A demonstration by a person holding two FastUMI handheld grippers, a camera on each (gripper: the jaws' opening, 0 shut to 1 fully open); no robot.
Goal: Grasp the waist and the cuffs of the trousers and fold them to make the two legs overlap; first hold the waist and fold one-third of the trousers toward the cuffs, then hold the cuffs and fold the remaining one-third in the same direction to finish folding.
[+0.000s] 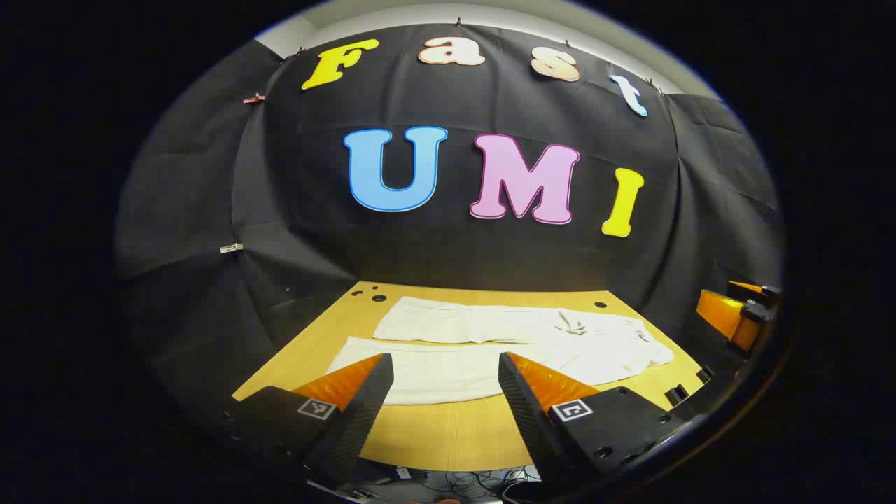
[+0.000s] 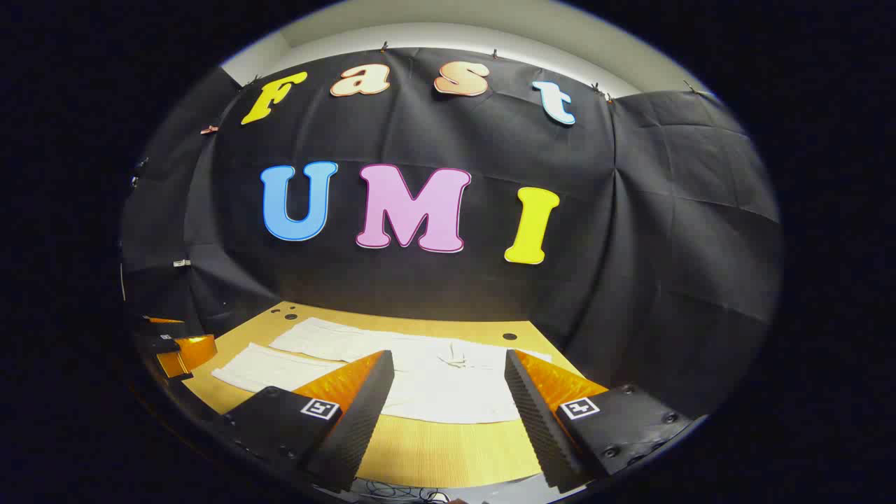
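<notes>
White trousers [image 1: 504, 343] lie flat on the wooden table [image 1: 448, 434], both legs spread apart and running to the left, waist at the right. My left gripper [image 1: 445, 367] is open, held above the near leg close to the table's front edge, holding nothing. In the right gripper view the trousers [image 2: 427, 378] stretch across the table [image 2: 434, 448], with the drawstring at the waist between my fingers. My right gripper [image 2: 448, 364] is open and empty above the waist end. The other gripper [image 2: 175, 350] shows at the far left of this view, and at the far right [image 1: 735, 315] of the left gripper view.
Several round holes [image 1: 600, 305] mark the table's back edge. Black cloth walls close in behind and on both sides. Cables [image 1: 462, 483] lie below the table's front edge.
</notes>
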